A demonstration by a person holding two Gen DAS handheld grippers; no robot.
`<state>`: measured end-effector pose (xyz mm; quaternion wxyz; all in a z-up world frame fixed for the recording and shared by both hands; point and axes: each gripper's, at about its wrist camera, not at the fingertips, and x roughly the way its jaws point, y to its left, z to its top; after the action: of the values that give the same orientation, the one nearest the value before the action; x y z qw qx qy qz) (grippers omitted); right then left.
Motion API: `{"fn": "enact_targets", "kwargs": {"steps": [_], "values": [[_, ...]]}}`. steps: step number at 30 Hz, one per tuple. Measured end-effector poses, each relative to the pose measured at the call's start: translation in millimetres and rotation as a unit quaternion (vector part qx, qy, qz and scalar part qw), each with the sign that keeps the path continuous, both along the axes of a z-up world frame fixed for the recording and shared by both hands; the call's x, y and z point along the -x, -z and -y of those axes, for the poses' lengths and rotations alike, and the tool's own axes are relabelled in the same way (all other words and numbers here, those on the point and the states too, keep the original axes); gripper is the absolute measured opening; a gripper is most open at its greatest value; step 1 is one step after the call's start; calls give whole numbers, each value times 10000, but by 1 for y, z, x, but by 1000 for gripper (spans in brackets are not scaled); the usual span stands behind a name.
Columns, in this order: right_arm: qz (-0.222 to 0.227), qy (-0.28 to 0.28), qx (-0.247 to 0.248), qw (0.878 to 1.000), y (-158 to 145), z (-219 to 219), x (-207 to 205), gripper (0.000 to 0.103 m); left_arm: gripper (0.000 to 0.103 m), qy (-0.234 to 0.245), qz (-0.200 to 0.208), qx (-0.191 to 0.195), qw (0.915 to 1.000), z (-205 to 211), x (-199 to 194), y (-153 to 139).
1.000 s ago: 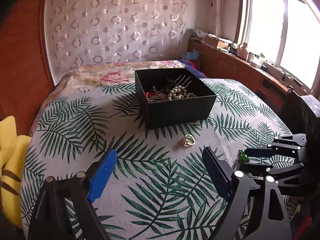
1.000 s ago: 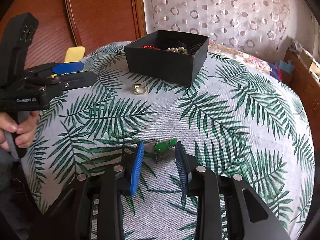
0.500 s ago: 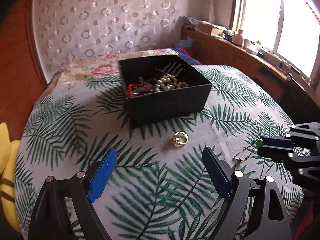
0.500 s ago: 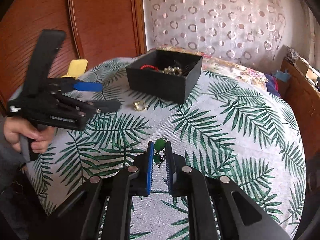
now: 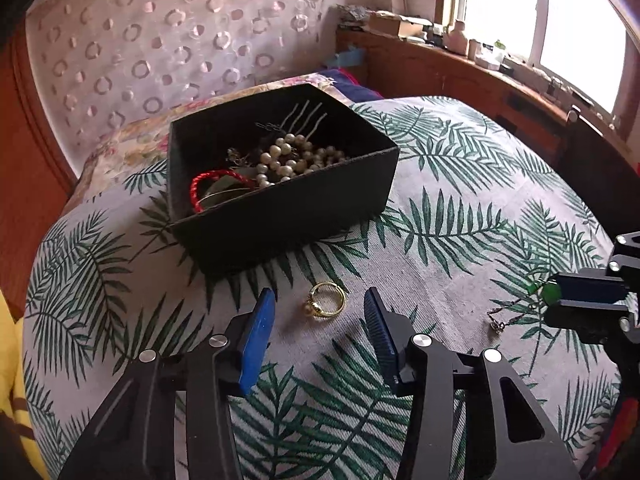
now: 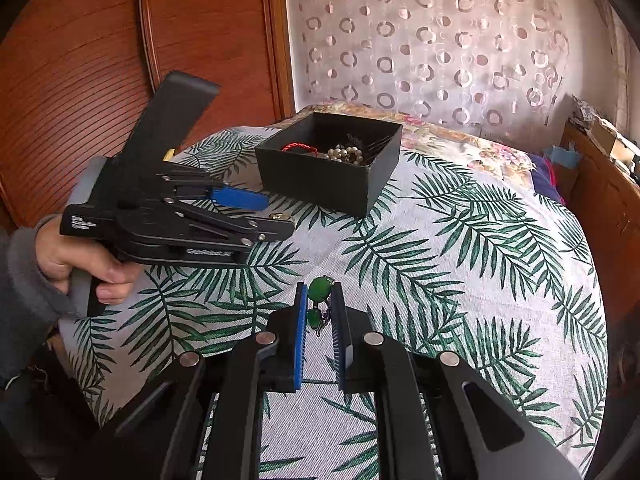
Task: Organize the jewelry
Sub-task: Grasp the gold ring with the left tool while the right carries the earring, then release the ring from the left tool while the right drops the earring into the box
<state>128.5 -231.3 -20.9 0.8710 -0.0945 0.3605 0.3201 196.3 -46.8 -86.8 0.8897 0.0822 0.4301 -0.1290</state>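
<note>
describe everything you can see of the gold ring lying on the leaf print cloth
The gold ring is a thin, shiny, metal-looking band with a small pale bead, perhaps a pearl, on its near-left side. It lies flat on the white cloth printed with green palm leaves, just in front of the black open box and apart from it. It sits between the fingers of the left gripper, whose jaws are closing; the pads do not touch it yet. In the right wrist view it is mostly hidden behind that gripper.

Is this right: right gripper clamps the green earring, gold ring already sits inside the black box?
Not quite. The gold ring lies on the tablecloth in front of the black box, between the closing left gripper's jaws, per the left wrist view. The right gripper does clamp the green earring.
</note>
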Motion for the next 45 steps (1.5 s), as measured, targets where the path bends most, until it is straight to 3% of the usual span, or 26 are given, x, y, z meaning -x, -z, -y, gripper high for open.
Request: {"fn": "enact_targets", "kwargs": {"steps": [5, 8, 10, 11, 25, 36, 45], "values": [[7, 9, -2, 10000, -1, 0, 0, 13, 38, 35, 8, -40, 10000, 3, -3, 2], [14, 12, -5, 10000, -2, 0, 0, 13, 21, 107, 10, 7, 9999, 5, -1, 2], [19, 15, -18, 10000, -3, 1, -2, 13, 20, 124, 48, -41, 9999, 4, 1, 1], [25, 14, -21, 10000, -3, 1, -3, 13, 11, 136, 56, -26, 9999, 4, 2, 1], [321, 77, -124, 9994, -37, -5, -28, 13, 11, -7, 536, 401, 9978, -9, 13, -37], [630, -86, -298, 9975, -83, -33, -69, 13, 11, -283, 893, 390, 9948, -25, -9, -70], [413, -191, -340, 9984, -80, -56, -107, 13, 11, -406, 877, 397, 9945, -34, -30, -68]]}}
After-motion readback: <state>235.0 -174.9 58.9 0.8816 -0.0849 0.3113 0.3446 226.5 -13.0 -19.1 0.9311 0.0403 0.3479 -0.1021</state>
